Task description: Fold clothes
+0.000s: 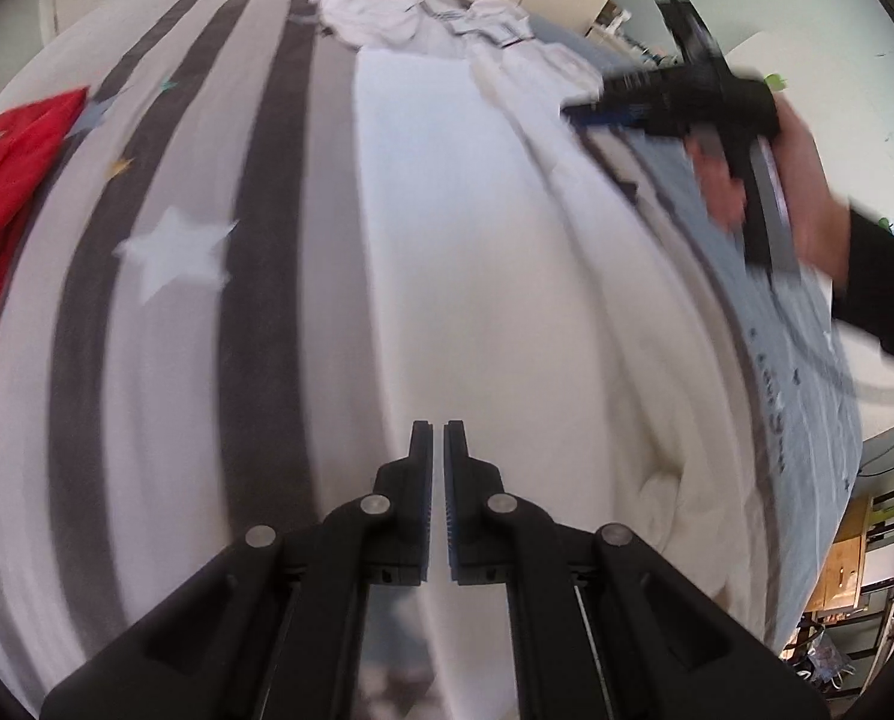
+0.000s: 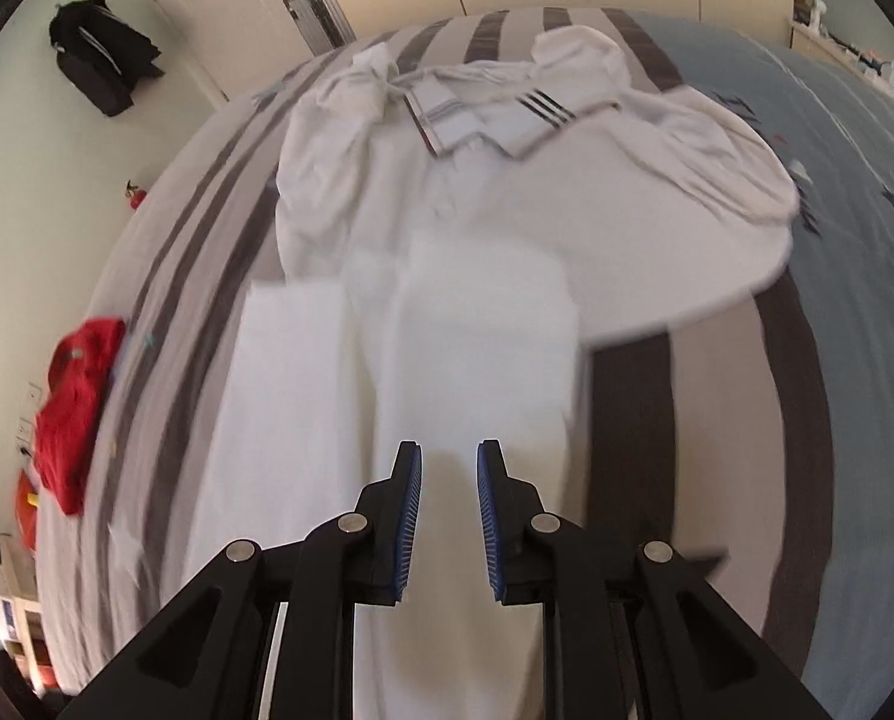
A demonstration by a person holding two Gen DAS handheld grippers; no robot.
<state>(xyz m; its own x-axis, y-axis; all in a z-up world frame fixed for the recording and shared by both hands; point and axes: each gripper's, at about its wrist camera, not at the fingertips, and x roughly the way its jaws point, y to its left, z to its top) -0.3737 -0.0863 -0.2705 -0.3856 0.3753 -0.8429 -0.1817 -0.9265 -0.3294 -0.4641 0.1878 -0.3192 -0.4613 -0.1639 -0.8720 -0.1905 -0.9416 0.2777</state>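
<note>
The white polo shirt (image 2: 447,252) runs lengthwise away from the empty, slightly parted right gripper (image 2: 449,462), collar farthest; the left gripper (image 1: 438,438) is pressed together.

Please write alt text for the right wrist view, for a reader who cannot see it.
A white polo shirt with a striped collar lies spread on a grey-striped bed cover, below the open, empty right claw. A crumpled red garment lies near the bed's left edge.
</note>
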